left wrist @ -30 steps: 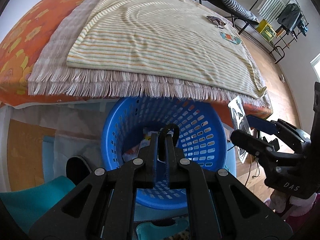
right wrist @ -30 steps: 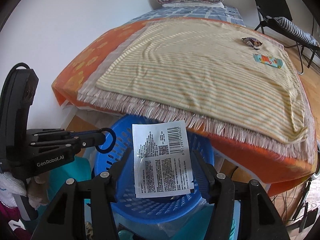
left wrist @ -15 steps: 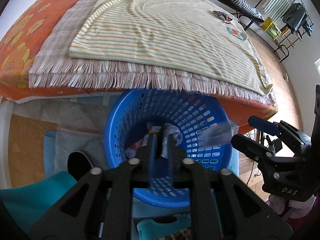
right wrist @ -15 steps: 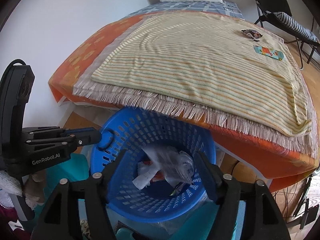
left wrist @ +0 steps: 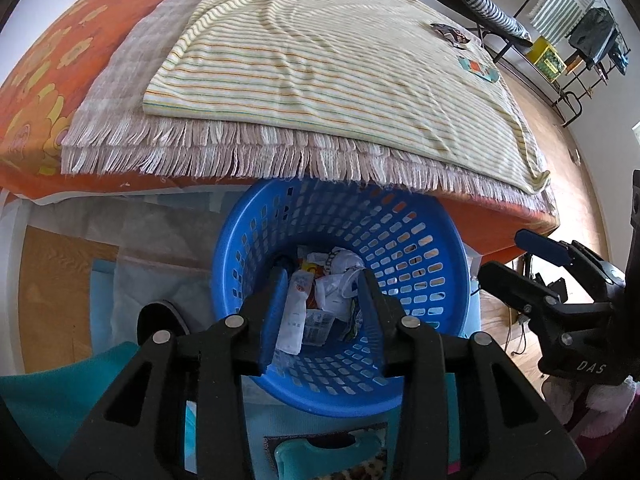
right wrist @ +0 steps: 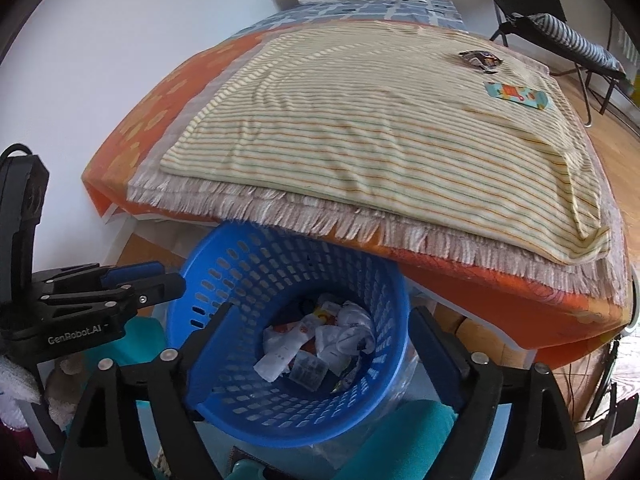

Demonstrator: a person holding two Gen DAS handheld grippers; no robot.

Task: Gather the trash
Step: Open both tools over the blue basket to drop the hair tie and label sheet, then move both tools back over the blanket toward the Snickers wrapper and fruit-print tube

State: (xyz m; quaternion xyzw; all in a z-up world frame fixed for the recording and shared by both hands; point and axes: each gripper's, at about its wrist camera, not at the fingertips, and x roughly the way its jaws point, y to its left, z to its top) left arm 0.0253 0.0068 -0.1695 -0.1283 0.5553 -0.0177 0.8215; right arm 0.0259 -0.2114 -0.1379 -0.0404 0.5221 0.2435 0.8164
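Both grippers hang over the blue basket (right wrist: 240, 280). The left gripper (left wrist: 322, 280) has just been opening, its jaws now narrowly parted and empty. The right gripper (right wrist: 320, 316), also just opening, gapes wide with nothing between its jaws. Crumpled wrappers (right wrist: 316, 344) lie in the basket's bottom. Two more wrappers (right wrist: 516, 95) rest near the bed's far right corner.

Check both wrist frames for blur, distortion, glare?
Left wrist: sharp, heavy fisheye bowing of the bed edge, dark vignette corners, blue basket evenly daylit. Right wrist: equally sharp, same barrel curve, white wall bright but not blown out, no glare.
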